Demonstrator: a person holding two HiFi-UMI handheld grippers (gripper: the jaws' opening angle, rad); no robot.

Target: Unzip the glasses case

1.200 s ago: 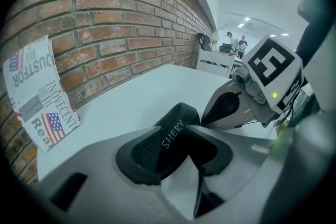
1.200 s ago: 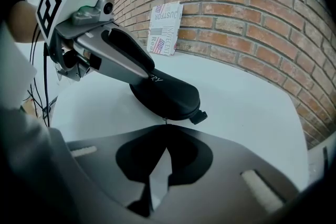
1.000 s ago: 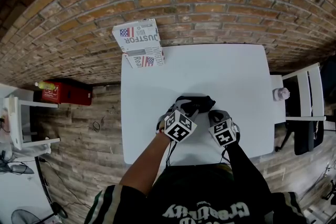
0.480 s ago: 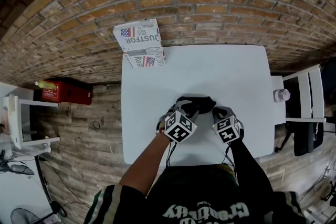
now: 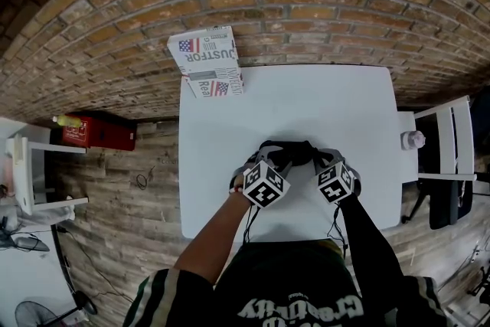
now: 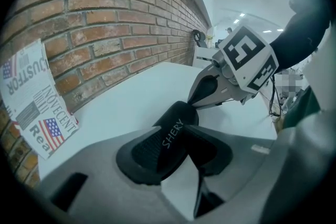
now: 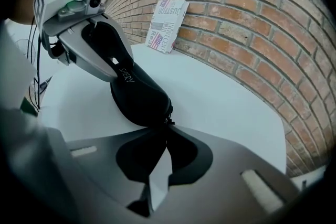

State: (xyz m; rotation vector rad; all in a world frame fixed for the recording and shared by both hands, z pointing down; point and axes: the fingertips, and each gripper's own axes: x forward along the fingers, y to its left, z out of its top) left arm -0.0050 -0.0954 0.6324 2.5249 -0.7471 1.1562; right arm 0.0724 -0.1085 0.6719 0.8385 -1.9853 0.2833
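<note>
The glasses case [image 5: 288, 152] is a black, smooth, oblong pouch with rounded ends. Pale lettering reading "SHERY" runs along its side, and a dark zip seam follows its edge, ending in a small zipper pull [image 7: 168, 122]. It lies on the white table [image 5: 306, 99], spanning the space between the two tools. The left gripper [image 6: 178, 148] has its dark pads pressed onto one end of the glasses case [image 6: 169, 136], which sticks out ahead of the jaws towards the other tool. At the far end, the right gripper [image 7: 163, 139] has its jaws pressed together at the tip, pinching the zipper pull. The rest of the glasses case [image 7: 137, 96] stretches straight ahead of it into the left gripper [image 7: 105, 55]. In the head view the left gripper [image 5: 269, 161] sits where it was a second ago, its grip on the case unchanged. The right gripper [image 5: 318, 158] has drifted outward to its own right and slightly away from the person, so the two marker cubes now stand further apart.
</note>
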